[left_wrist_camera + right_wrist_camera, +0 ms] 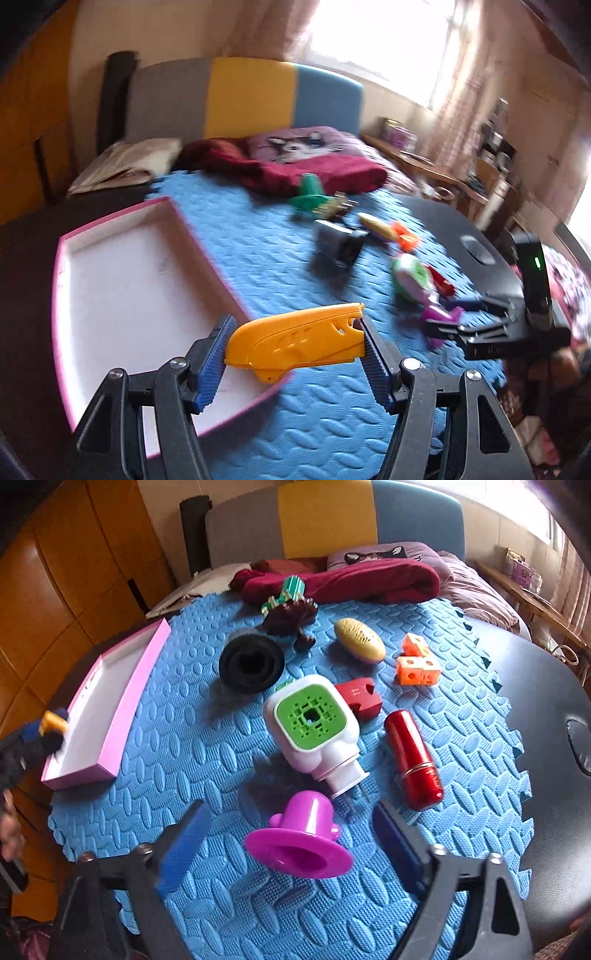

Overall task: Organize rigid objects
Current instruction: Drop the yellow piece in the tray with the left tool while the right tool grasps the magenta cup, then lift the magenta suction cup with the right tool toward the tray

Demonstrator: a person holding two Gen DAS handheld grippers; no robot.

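While the left gripper (295,345) is clamping a yellow plastic piece (295,341) between its blue pads, it is hanging over the near corner of the pink-rimmed tray (122,273), which is lying on the blue foam mat (266,251). From the right wrist, the right gripper (291,843) is standing about half open around a purple funnel-shaped toy (299,842) on the mat, pads apart from it, with a white and green gadget (314,727) and a red cylinder (412,758) lying just beyond.

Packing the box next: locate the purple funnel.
In the right wrist view, the purple funnel lies on the blue mat between the right gripper's jaws, below the white-and-green plug.
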